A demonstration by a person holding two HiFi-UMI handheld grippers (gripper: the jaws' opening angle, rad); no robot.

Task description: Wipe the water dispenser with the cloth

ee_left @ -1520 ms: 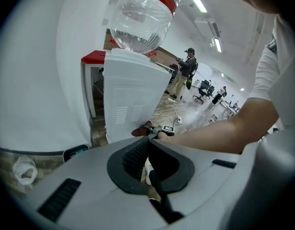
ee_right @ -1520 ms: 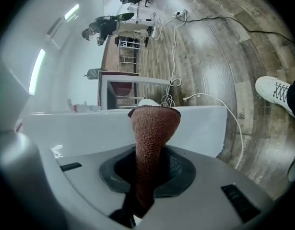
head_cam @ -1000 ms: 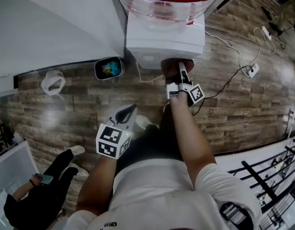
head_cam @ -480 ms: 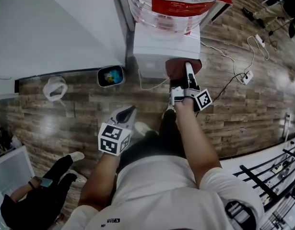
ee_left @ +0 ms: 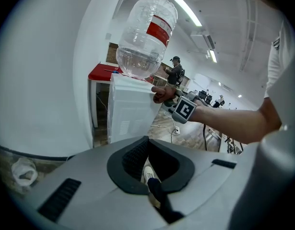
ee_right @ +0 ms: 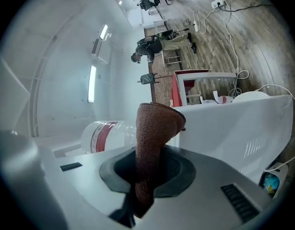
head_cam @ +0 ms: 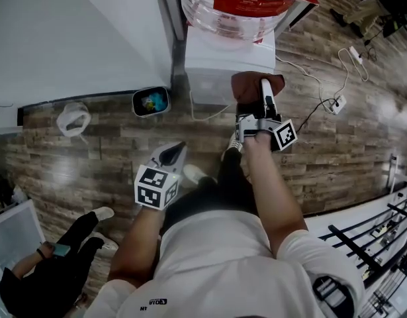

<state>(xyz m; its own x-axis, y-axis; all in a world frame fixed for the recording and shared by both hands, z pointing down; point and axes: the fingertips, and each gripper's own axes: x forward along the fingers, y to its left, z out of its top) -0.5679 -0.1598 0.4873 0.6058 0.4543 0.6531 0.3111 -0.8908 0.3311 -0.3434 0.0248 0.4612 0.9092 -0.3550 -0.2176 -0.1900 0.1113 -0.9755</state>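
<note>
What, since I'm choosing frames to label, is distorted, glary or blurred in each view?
Head view: sharp, evenly lit, soft sheen on the wood floor. Left gripper view: heavy fisheye, black corners, bright ceiling lights. Right gripper view: same fisheye, one ceiling lamp glaring, the cloth crisp.

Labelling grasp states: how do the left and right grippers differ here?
The grey right gripper is shut on the brown woven cloth; the grey left gripper is shut on nothing. The right gripper holds its cloth at the white water dispenser; the left gripper hangs low, away from it. Both carry square-marker cubes.
</note>
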